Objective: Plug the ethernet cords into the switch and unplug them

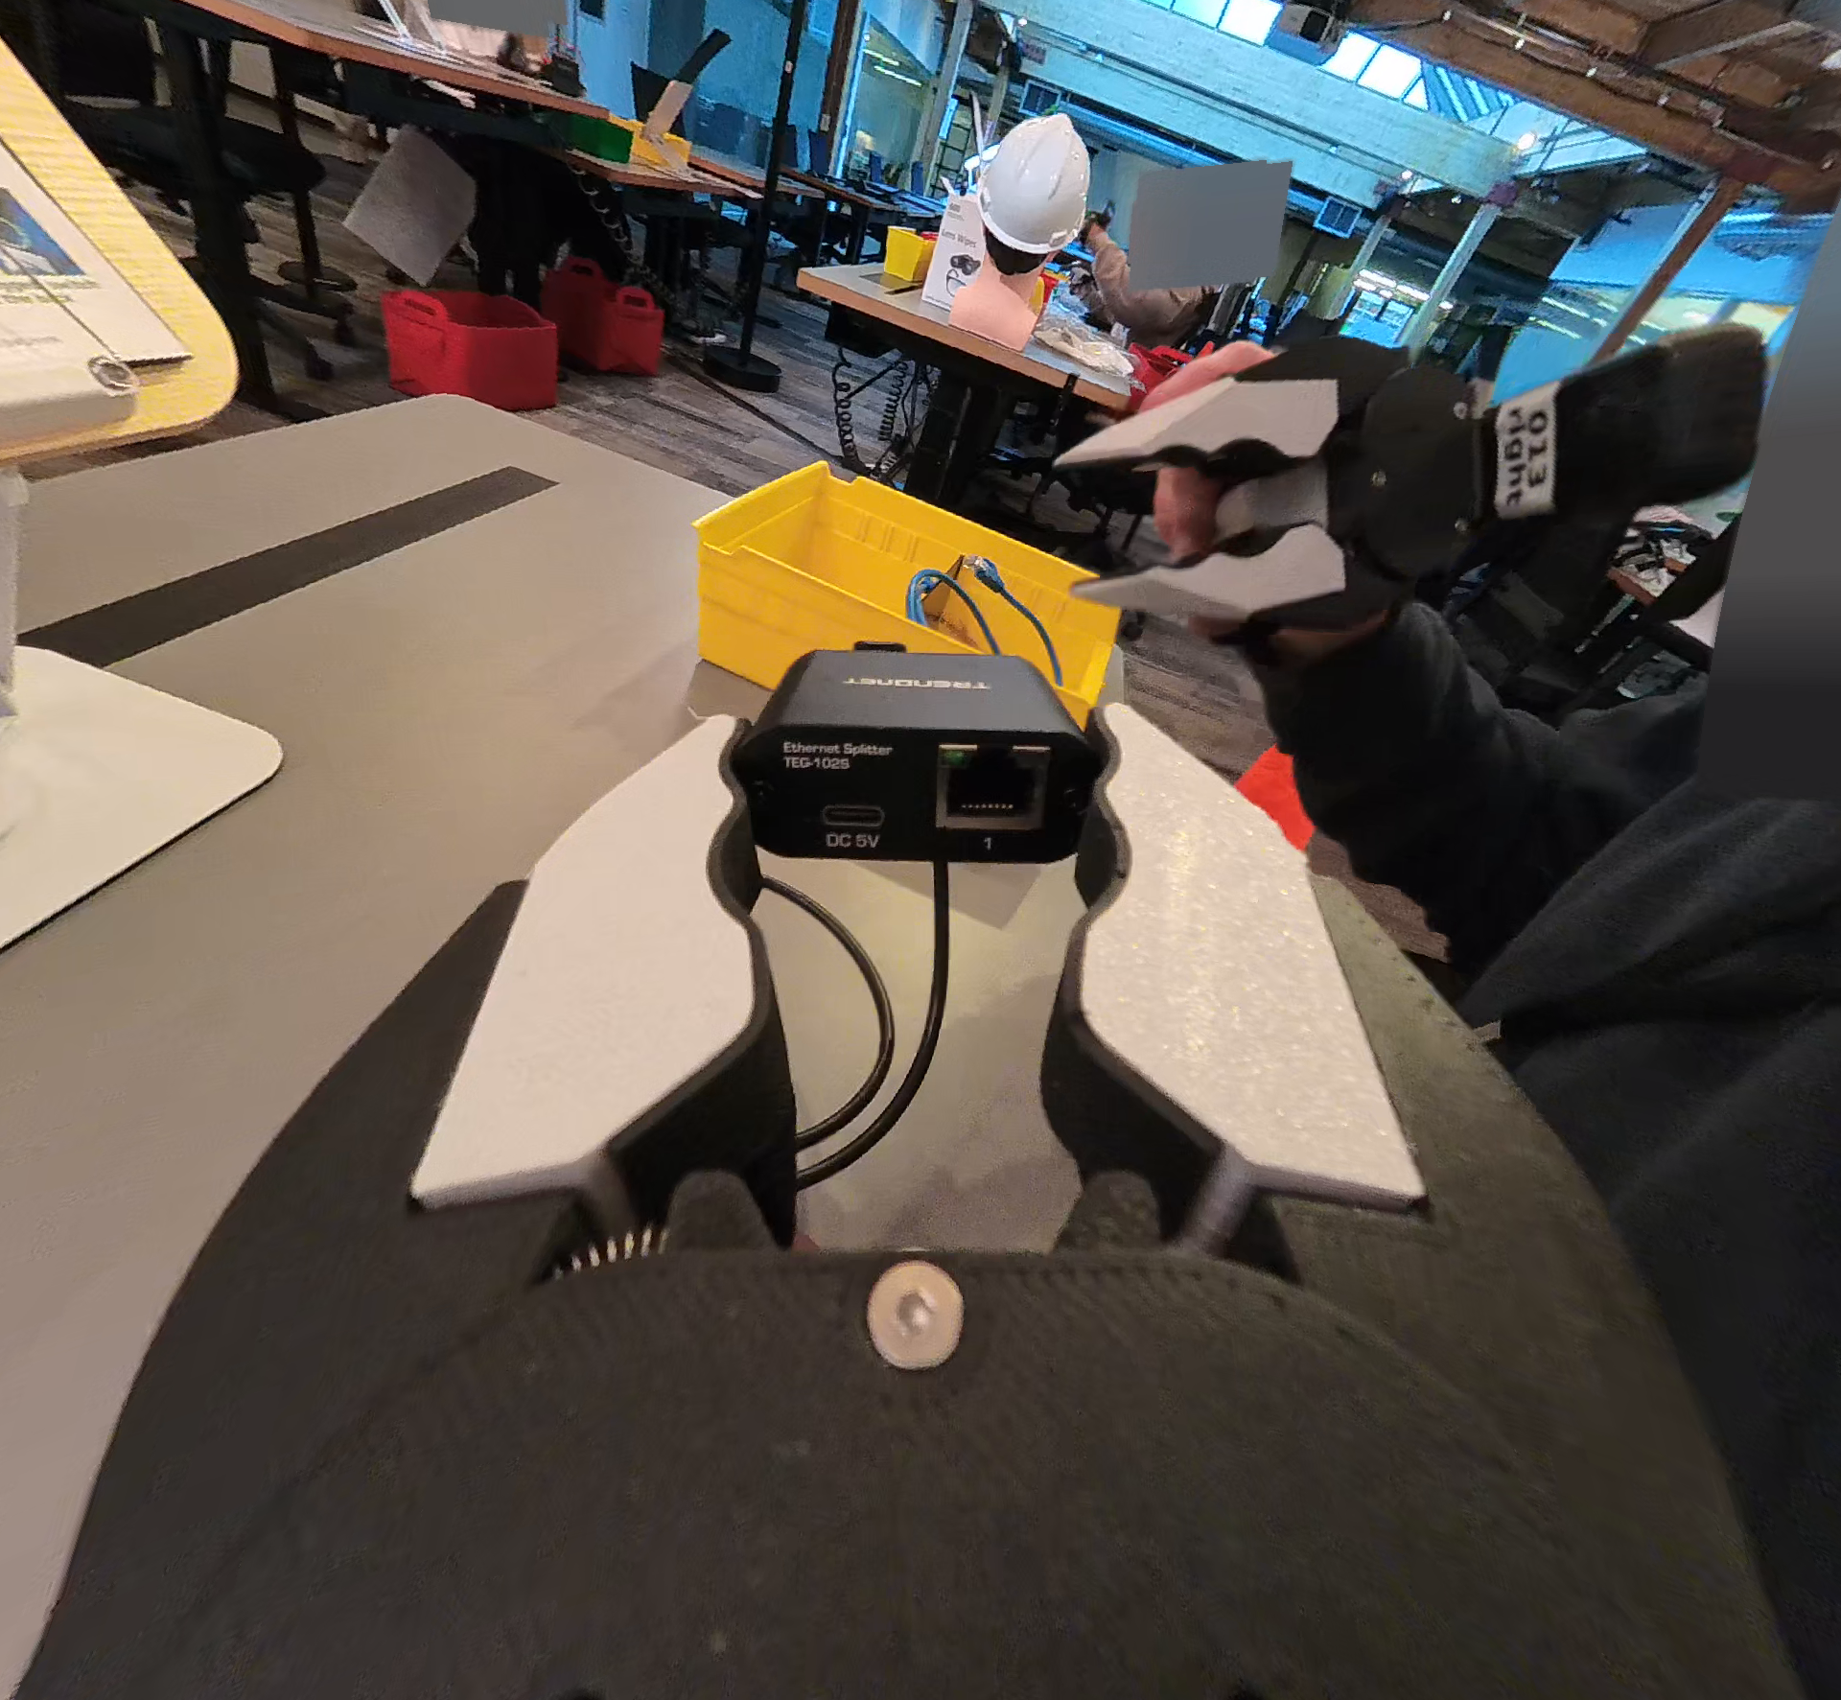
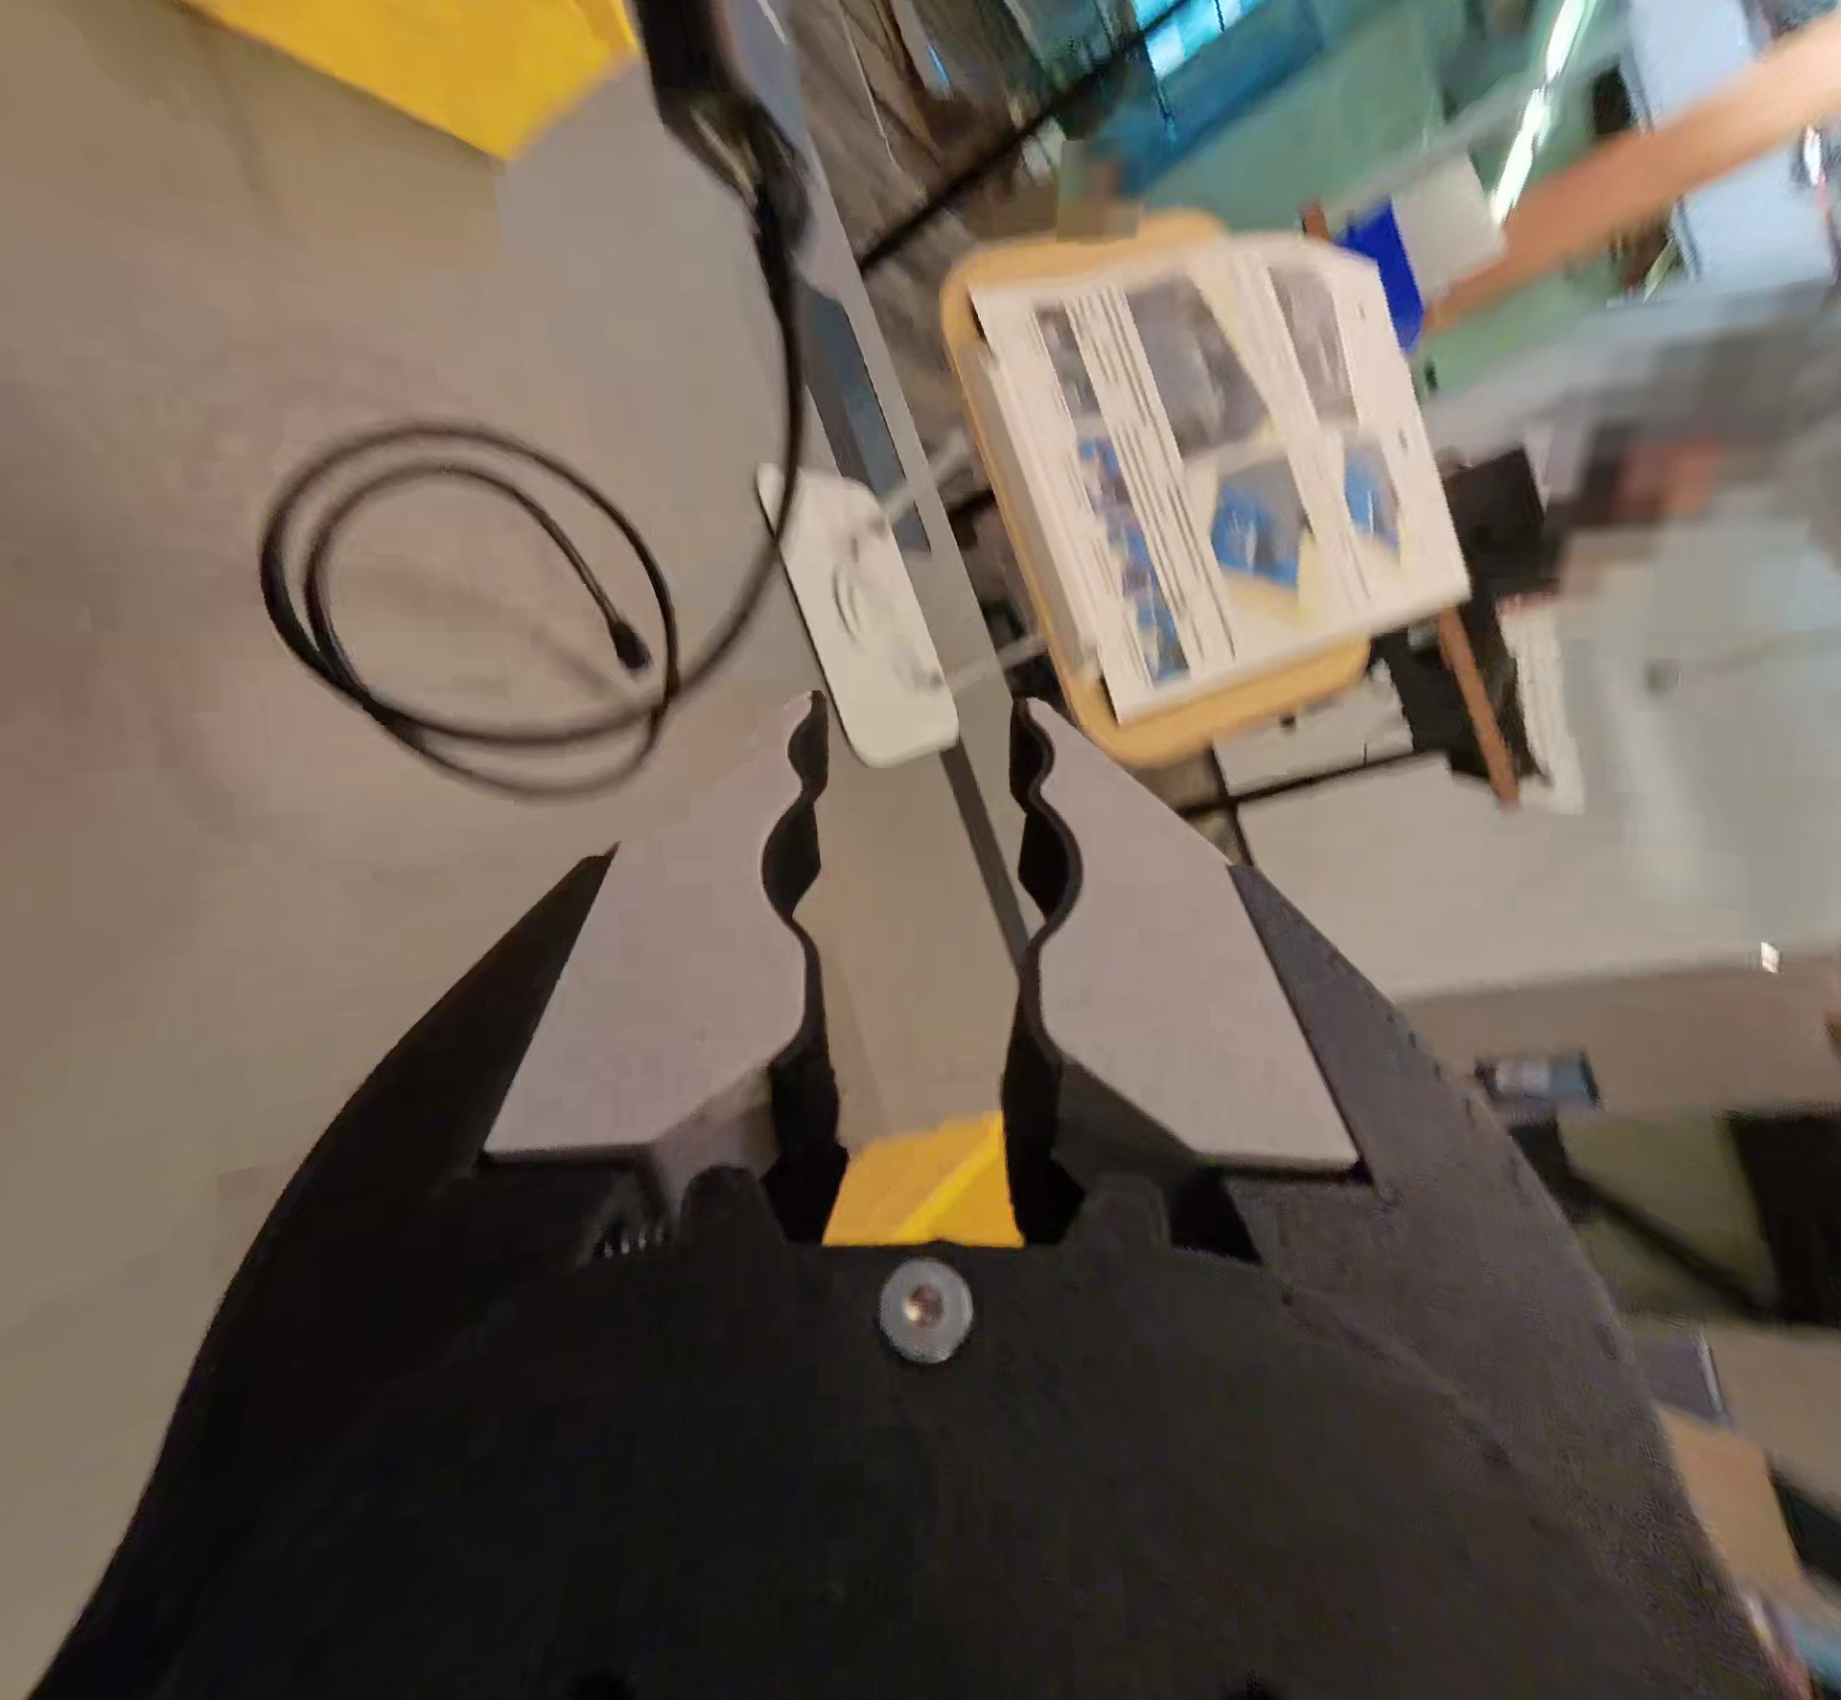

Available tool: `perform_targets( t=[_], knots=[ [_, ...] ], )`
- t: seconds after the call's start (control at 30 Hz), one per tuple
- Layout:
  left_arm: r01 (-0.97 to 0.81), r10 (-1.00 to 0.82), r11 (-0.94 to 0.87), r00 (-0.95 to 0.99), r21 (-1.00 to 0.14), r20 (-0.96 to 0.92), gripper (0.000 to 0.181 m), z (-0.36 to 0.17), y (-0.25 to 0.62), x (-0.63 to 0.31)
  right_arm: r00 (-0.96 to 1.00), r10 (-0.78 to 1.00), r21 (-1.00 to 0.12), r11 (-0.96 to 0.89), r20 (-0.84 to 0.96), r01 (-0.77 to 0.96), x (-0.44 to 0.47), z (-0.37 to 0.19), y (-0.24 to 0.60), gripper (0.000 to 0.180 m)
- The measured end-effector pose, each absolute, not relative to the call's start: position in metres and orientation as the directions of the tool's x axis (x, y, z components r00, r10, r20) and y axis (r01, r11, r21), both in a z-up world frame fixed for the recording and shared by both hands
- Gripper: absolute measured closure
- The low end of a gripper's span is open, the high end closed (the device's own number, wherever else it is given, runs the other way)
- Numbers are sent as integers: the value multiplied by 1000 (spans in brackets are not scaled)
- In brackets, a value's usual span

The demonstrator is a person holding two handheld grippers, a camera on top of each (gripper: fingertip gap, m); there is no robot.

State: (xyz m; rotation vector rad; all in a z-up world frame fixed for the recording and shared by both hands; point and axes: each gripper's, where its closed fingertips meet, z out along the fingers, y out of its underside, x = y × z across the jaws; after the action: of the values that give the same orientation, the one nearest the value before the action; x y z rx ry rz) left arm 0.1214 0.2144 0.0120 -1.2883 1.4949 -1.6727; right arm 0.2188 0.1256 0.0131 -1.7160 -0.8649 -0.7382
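My left gripper is shut on a small black switch box, held above the grey table with its empty ethernet port facing the camera. A thin black cable hangs below the box. A blue ethernet cord lies in a yellow bin just behind the box. My right gripper hovers in the air to the right of the bin, open and empty. In the blurred right wrist view its fingers stand apart with nothing between them.
A coiled black cable lies on the grey table. A white stand base with a printed sheet holder stands at the table's left. Other tables, red bins and a hard hat on a dummy head are far behind. My right fingertips sit around 15 cm from my left ones.
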Motion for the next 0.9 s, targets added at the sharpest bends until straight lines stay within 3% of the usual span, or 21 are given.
perform_targets(
  t=[0.17, 0.33, 0.57, 0.9],
  knots=[
    [-196, -852, -263, -412, -945, 323, 119, 10, 207, 122, 367, 235, -360, -73, 900, 930, 161, 7, 178, 145],
    [-188, -828, -304, -434, -934, 356, 119, 10, 203, 123, 314, 238, -315, -34, 919, 948, 151, 1, 203, 147],
    [-177, -811, -313, -462, -933, 360, 119, 11, 196, 124, 245, 229, -257, 23, 942, 966, 144, 2, 209, 165],
    [-175, -804, -317, -472, -932, 361, 119, 12, 194, 123, 161, 317, -173, 10, 935, 985, 142, -1, 206, 169]
  ],
)
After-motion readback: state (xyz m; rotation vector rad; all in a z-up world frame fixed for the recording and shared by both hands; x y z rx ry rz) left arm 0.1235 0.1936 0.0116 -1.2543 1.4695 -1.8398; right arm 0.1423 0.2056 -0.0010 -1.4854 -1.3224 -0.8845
